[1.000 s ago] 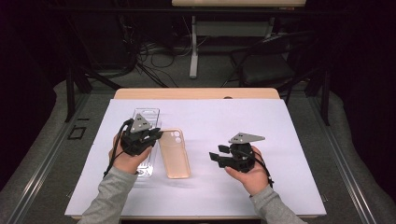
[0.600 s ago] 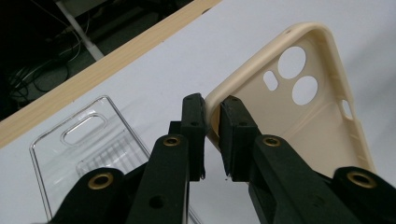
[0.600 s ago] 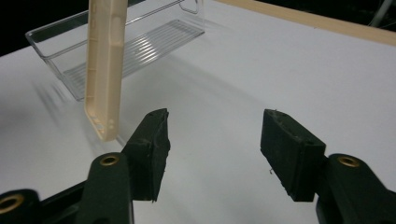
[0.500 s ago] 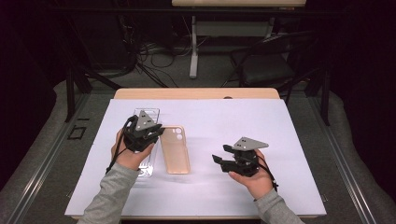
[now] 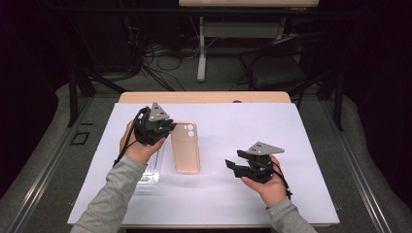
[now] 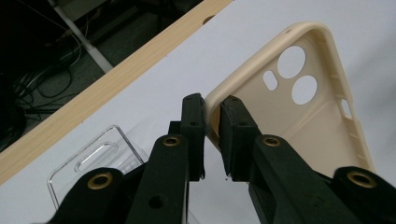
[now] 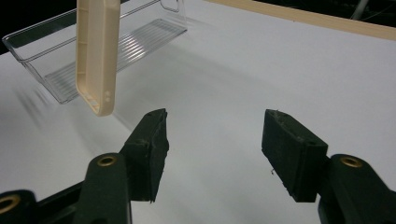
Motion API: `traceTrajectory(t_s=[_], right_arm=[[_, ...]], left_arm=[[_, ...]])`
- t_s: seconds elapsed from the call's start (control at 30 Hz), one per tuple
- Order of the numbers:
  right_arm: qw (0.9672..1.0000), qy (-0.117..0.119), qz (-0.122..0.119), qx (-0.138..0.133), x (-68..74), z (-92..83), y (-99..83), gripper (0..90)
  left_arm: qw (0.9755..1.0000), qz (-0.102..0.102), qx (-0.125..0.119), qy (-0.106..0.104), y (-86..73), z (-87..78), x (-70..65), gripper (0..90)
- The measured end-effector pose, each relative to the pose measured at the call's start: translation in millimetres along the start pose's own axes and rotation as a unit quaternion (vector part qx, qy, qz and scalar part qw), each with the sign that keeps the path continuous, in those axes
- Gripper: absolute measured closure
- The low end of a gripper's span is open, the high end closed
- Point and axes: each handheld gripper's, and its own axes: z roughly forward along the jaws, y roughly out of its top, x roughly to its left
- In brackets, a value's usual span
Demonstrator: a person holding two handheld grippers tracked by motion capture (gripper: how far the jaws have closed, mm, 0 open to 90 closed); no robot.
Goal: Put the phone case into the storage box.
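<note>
Already the left gripper [image 6: 212,109] is clamped on the rim of the beige phone case [image 6: 299,116], whose long axis runs away from its jaws. Nearer the case, it does the carrying; the right gripper [image 7: 212,140] waits well apart, jaws apart and empty.

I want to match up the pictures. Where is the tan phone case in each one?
High view: tan phone case left of centre, beside the left hand-held gripper.
Left gripper view: right half, its edge pinched between the jaws.
Right gripper view: top left, lifted off the sheet.
Shared landmark: clear tray.
</note>
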Motion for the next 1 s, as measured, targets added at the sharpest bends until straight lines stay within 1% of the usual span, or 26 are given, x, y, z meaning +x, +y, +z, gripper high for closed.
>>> traceTrajectory(t_s=[0.07,0.1,0.13,0.17,0.2,0.27,0.3,0.37,0.4,0.47,0.57,0.63,0.67,0.73,0.83,0.87,0.9,0.97,1.0], right_arm=[[1.0,0.0,0.0,0.002,-0.2,0.2,-0.5,40.3],[1.0,0.0,-0.002,0.002,-0.4,0.3,-0.6,40.3],[1.0,0.0,-0.001,0.004,-0.4,0.3,-0.8,40.3],[1.0,0.001,-0.002,0.005,-0.6,0.4,-1.0,40.4],[1.0,0.0,-0.001,0.004,-0.7,0.7,-1.3,40.3],[1.0,-0.001,-0.001,0.006,-0.6,0.8,-1.7,40.3],[1.0,0.0,0.0,0.008,-0.4,0.8,-1.8,40.3],[1.0,0.0,-0.001,0.008,-0.6,1.2,-2.0,40.3],[1.0,0.0,-0.001,0.008,-0.8,1.6,-2.1,40.3],[1.0,-0.001,-0.001,0.008,-1.0,2.0,-2.4,40.3],[1.0,-0.001,-0.001,0.01,-1.0,2.5,-3.0,40.3],[0.9999,0.002,0.0,0.012,-1.2,2.9,-3.4,40.2],[0.9999,0.002,0.0,0.014,-1.3,3.3,-3.9,39.7],[0.9999,0.001,0.0,0.015,-1.3,3.9,-4.7,39.5],[0.9999,0.001,0.0,0.015,-1.3,4.1,-4.7,39.2],[0.9999,0.001,-0.001,0.015,-1.3,4.1,-4.7,39.2],[0.9999,0.001,-0.002,0.016,-1.3,4.2,-4.8,39.1],[0.9998,-0.001,-0.003,0.019,-1.1,4.8,-5.0,38.6],[0.9998,-0.001,-0.004,0.02,-1.0,5.0,-5.1,38.5]], left_arm=[[0.9999,-0.003,0.003,-0.01,2.8,0.8,1.7,80.9],[0.9999,-0.008,0.003,-0.012,4.2,1.4,2.2,80.9],[0.9999,-0.004,0.004,-0.013,5.1,1.9,3.1,80.9],[0.9998,-0.008,0.006,-0.015,6.5,2.6,3.5,80.9],[0.9998,-0.007,0.007,-0.014,7.3,3.5,4.1,80.9],[0.9997,-0.006,0.006,-0.021,8.6,5.2,4.4,80.9],[0.9997,-0.005,0.006,-0.021,9.6,6.2,4.6,81.0],[0.9996,0.002,0.009,-0.026,11.2,7.4,5.2,81.0],[0.9997,0.006,0.009,-0.02,11.8,7.6,5.6,81.0],[0.9997,0.007,0.009,-0.02,13.6,8.4,7.6,81.0],[0.9997,0.001,0.004,-0.025,15.2,7.8,10.9,80.9],[0.9997,0.001,0.002,-0.024,16.2,7.5,13.3,80.9],[0.9996,0.0,0.003,-0.027,16.9,7.3,14.6,80.9],[0.9997,-0.003,0.003,-0.025,18.0,6.3,16.9,81.0],[0.9998,-0.001,0.003,-0.018,20.0,4.3,20.5,80.9],[0.9998,-0.001,0.005,-0.019,21.0,3.6,22.2,81.0],[0.9998,-0.003,0.001,-0.019,21.5,3.3,23.5,81.0],[0.9997,-0.005,0.001,-0.022,23.1,2.6,27.4,81.0],[0.9998,-0.007,0.0,-0.02,23.8,2.3,29.0,81.1]])
